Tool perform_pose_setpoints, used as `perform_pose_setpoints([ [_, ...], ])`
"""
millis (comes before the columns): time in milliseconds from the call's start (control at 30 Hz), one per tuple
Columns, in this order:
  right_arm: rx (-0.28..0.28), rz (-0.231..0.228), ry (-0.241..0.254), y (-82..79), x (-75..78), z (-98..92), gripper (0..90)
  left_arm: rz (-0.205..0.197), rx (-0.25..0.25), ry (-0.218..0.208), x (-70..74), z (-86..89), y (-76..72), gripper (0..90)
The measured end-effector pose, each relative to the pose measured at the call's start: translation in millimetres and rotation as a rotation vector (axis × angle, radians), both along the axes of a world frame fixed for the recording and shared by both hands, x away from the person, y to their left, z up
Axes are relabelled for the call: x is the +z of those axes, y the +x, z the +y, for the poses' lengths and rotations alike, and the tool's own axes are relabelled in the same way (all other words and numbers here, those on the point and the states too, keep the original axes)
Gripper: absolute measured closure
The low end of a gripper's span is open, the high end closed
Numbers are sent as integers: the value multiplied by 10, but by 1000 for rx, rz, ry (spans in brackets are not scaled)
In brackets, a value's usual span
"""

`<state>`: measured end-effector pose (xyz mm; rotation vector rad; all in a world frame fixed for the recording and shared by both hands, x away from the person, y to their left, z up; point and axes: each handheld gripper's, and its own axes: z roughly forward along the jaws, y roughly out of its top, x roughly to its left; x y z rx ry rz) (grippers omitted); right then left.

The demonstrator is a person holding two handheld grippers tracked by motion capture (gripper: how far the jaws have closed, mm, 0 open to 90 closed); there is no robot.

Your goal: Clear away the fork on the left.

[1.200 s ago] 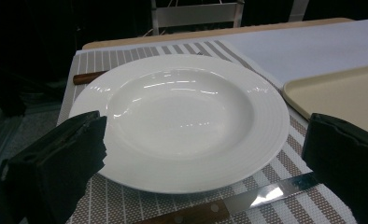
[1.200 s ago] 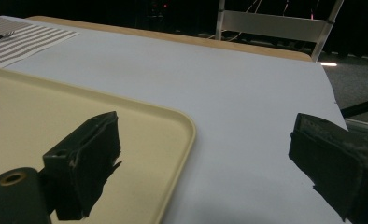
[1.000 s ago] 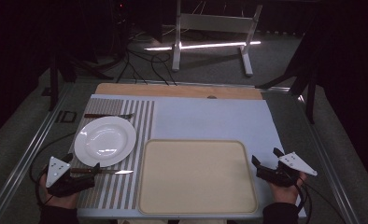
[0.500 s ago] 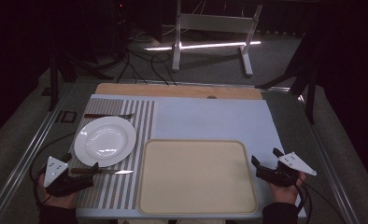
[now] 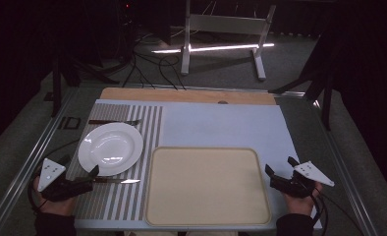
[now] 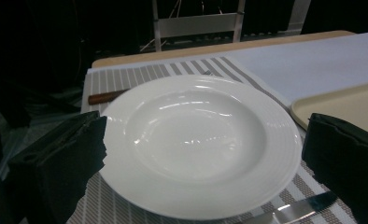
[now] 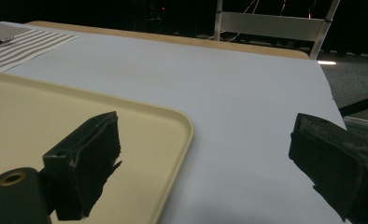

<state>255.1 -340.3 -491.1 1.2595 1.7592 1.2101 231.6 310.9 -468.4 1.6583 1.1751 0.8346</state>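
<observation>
Beside the plate (image 5: 111, 147), the left gripper (image 5: 78, 178) rests low, jaws spread apart.

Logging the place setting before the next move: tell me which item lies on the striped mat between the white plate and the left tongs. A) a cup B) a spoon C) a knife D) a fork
C: a knife lies on the striped mat just below the white plate, its blade pointing toward the tray, beside the open left tongs.
</observation>
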Motion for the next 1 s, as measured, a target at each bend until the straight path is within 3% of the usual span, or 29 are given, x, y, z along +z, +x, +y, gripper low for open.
perform_pose_setpoints([
  [500, -2, -3, 1, -2, -4, -7, 87, -12, -11, 34, 131, 149, 134, 1],
  [1000, -7, -4, 7, -8, -3, -15, 88, -27, 4, 44, 302, 335, 369, 1],
])
